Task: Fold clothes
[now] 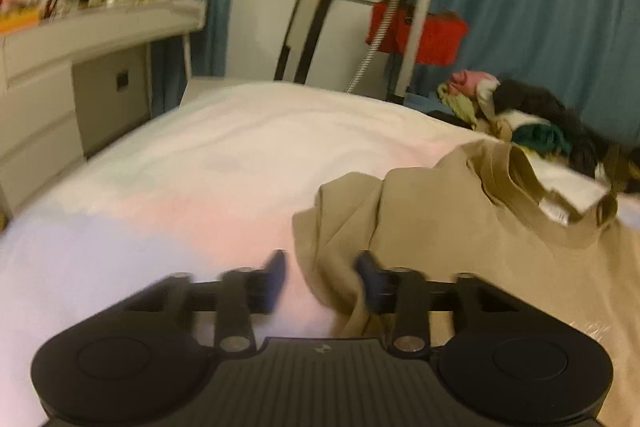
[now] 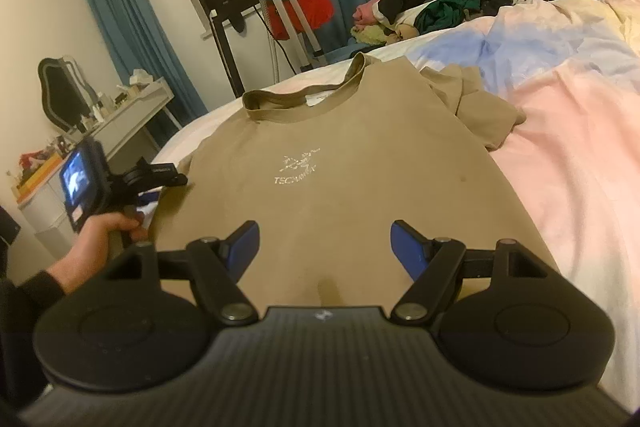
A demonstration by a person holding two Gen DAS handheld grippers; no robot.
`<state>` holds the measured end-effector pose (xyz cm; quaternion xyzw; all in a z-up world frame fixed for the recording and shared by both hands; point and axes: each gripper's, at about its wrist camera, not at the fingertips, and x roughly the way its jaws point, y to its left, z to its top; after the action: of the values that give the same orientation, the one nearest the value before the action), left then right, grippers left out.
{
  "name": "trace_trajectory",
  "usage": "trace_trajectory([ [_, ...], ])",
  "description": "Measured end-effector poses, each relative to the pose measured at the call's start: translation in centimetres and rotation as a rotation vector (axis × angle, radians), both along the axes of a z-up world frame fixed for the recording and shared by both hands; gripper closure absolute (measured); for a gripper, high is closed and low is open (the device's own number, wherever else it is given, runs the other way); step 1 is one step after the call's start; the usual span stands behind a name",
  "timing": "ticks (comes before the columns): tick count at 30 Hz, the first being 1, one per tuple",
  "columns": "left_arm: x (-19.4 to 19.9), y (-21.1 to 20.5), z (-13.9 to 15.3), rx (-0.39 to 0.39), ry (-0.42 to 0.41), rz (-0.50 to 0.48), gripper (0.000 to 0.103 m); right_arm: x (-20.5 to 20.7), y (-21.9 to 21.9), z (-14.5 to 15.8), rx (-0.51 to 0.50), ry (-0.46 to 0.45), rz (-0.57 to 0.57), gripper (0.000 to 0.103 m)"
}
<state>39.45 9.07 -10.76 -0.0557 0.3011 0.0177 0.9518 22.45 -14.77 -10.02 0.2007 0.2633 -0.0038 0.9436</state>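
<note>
Left gripper (image 1: 320,277) sits at the sleeve edge of the tan T-shirt (image 2: 320,195), on the bed's desk side. Its jaws are partly closed with a bunched fold of sleeve cloth between them; the view is blurred, and I see a gap beside the left pad, so I read it as not yet pinching. My right gripper (image 2: 324,247) hovers low over the shirt's lower front, jaws wide, nothing held.

I see the shirt lying face up on the bed (image 2: 560,167), logo showing, collar toward the far edge, body spread mostly flat. The far sleeve (image 2: 480,107) lies crumpled out to the side toward the pink bedding; the near sleeve is rumpled under my left gripper. I count no fold as made yet: the shirt is laid out and roughly smoothed, that is all.

By my judgement I am at the very start of this garment: sleeves to bring in, sides to fold over, then the body to halve. A heap of mixed clothes (image 2: 440,3) waits at the bed's far edge, so most of the job is still ahead.
</note>
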Motion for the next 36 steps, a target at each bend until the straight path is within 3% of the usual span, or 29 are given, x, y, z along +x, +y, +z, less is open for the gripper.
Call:
trace_trajectory([
  [2, 0.0, -1.3, 0.6, 0.072, -0.015, -0.018, 0.094, 0.0, 0.0, 0.0, -0.014, -0.001, -0.002, 0.029],
  [6, -0.8, -4.3, 2.8, 0.168, -0.068, -0.079, 0.098, 0.1, -0.2, 0.1, -0.03, 0.011, -0.018, 0.029],
  [11, -3.5, -11.8, 4.4, 0.342, -0.14, -0.277, 0.098, -0.1, -1.4, 0.5, -0.007, 0.023, -0.073, 0.029],
  [16, -6.2, -18.9, 1.9, 0.422, -0.113, -0.444, 0.098, -0.5, -2.9, 1.4, 0.004, -0.008, -0.136, 0.029],
  [21, -7.4, -22.9, -1.4, 0.465, -0.052, -0.496, 0.095, -0.7, -4.1, 0.7, 0.015, -0.005, -0.146, 0.029],
  [25, -8.3, -22.7, -1.4, 0.433, -0.024, -0.494, 0.071, -0.5, -4.1, -0.4, 0.025, 0.027, -0.111, 0.029],
  [27, -8.8, -21.0, -0.6, 0.37, -0.022, -0.491, 0.049, -0.5, -4.2, -0.6, 0.06, 0.03, -0.095, 0.029],
  [32, -9.4, -14.5, 2.2, 0.078, -0.041, -0.455, 0.036, -0.6, -4.1, -0.6, 0.101, 0.026, -0.081, 0.029],
  [36, -7.0, -10.1, 3.0, -0.122, -0.07, -0.363, 0.032, -0.3, -4.1, -1.0, 0.124, 0.04, -0.082, 0.029],
])
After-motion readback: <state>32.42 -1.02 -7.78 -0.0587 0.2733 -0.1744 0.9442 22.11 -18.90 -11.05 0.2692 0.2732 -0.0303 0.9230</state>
